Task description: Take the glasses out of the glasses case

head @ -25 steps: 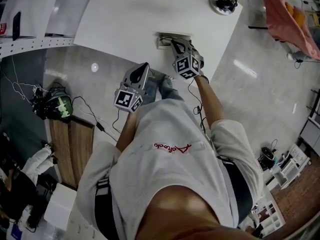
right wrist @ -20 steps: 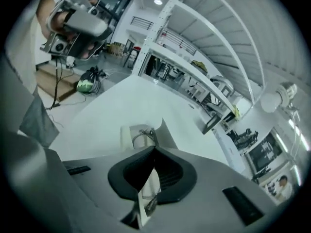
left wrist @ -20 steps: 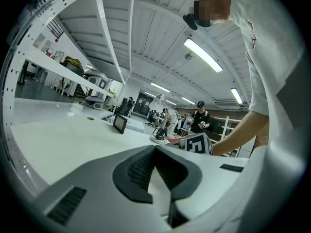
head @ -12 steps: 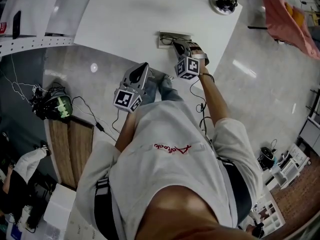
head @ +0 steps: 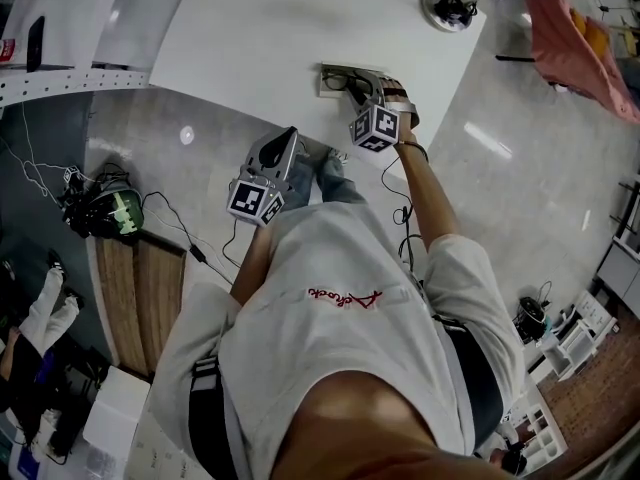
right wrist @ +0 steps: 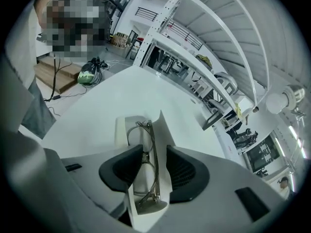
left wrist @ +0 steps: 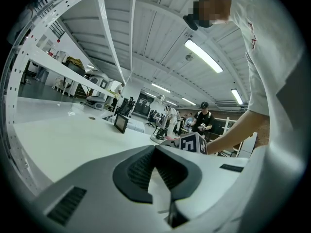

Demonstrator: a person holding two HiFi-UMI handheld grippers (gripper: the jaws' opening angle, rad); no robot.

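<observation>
- right gripper [right wrist: 154, 149]: jaws have just been opening, now apart astride clear-framed glasses [right wrist: 139, 134], aligned to pinch them.
- These lie inside open white case [right wrist: 163, 130], at the near edge of white table [head: 280, 28].
- left gripper [left wrist: 155, 152]: jaws together, empty, parked clear.

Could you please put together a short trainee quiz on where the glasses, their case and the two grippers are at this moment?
1. True or false: the thin clear-framed glasses lie directly on the white table, outside the open white glasses case.
2. Which gripper straddles the case? A: left gripper. B: right gripper. C: neither.
3. Fill in: the shut left gripper holds ____.
Key: 1 false, they lie inside the case. 2 B; its jaws have just been opening and stand either side of case and glasses without pressing. 3 nothing.
</observation>
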